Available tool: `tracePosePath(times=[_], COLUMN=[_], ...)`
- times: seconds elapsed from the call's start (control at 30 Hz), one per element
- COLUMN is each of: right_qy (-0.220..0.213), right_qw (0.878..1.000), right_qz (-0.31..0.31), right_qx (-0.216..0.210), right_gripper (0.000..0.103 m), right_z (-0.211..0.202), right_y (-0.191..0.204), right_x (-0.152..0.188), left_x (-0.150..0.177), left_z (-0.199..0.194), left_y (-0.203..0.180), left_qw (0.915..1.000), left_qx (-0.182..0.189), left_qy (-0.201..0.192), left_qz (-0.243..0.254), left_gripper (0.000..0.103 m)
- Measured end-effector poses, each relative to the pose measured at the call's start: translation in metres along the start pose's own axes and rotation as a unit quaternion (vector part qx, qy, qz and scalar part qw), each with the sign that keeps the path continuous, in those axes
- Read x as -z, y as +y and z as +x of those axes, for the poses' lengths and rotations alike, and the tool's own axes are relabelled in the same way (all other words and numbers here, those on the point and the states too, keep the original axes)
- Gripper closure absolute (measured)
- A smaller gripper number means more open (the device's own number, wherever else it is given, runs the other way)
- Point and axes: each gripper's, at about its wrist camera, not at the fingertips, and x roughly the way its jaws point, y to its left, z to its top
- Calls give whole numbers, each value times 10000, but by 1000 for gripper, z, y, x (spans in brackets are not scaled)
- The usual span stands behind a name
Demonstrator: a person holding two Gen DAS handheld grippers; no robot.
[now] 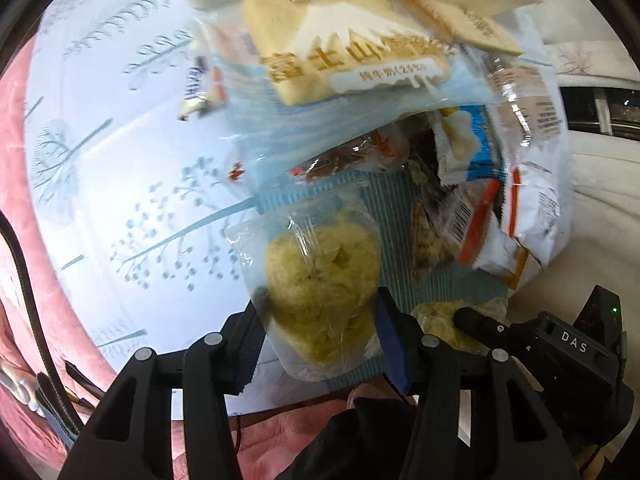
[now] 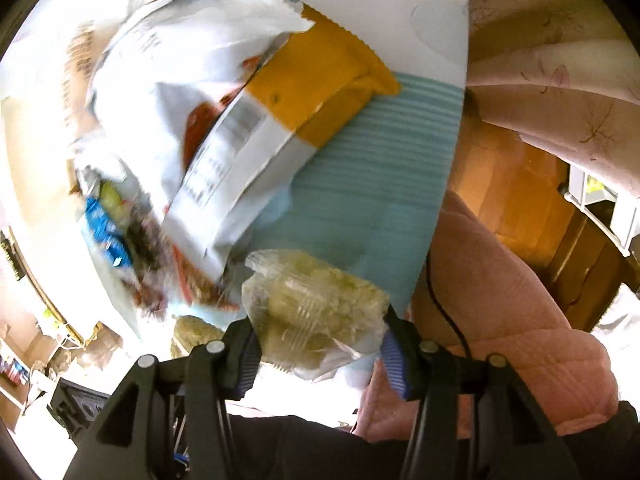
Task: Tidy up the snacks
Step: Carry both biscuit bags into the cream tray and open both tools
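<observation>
In the left wrist view my left gripper (image 1: 318, 344) is shut on a clear packet holding a yellow-green crumbly pastry (image 1: 320, 272), with both blue pads against the wrapper. In the right wrist view my right gripper (image 2: 318, 344) is shut on a second pastry packet (image 2: 316, 300) of the same kind. Both packets are at the near edge of a snack pile. The pile includes a cream pack with a mountain picture (image 1: 344, 40), a white and orange bag (image 1: 532, 200) (image 2: 248, 120) and a blue packet (image 1: 472, 148). The black housing of the right gripper (image 1: 572, 344) shows at the lower right of the left wrist view.
The snacks lie on a teal ribbed cloth strip (image 1: 392, 216) (image 2: 380, 168) over a white tablecloth printed with blue trees (image 1: 120, 120). A pink quilted garment (image 2: 500, 300) is close below the table edge. Wooden floor (image 2: 520, 168) and a pale floral cover (image 2: 560, 80) lie to the right.
</observation>
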Motion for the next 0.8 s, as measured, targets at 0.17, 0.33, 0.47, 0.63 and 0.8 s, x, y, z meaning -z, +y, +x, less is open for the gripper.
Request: tracePosePath(times=[0.17, 0.33, 0.47, 0.63, 0.8], right_qy=[-230, -440, -581, -832, -1100], right_qw=[9992, 9968, 9942, 9880, 9771], right_qz=[-259, -581, -795, -1169, -1687], right_qx=[-186, -332, -431, -570, -691], right_gripper=[52, 52, 52, 52, 52], right_z=[-12, -24, -33, -52, -78], right_y=[-3, -5, 0, 15, 37], right_x=[23, 50, 67, 80, 81], left_x=[25, 40, 41, 47, 50], left_z=[-28, -75, -121, -165, -198], left_y=[15, 29, 44, 53, 56], left_qw=[9988, 9959, 9916, 9831, 9707], left_qx=[142, 232, 373, 512, 635], left_qy=[-460, -875, -1241, -1756, -2319], left_qz=[-6, -12, -29, -31, -15], left_gripper=[53, 53, 53, 53, 53])
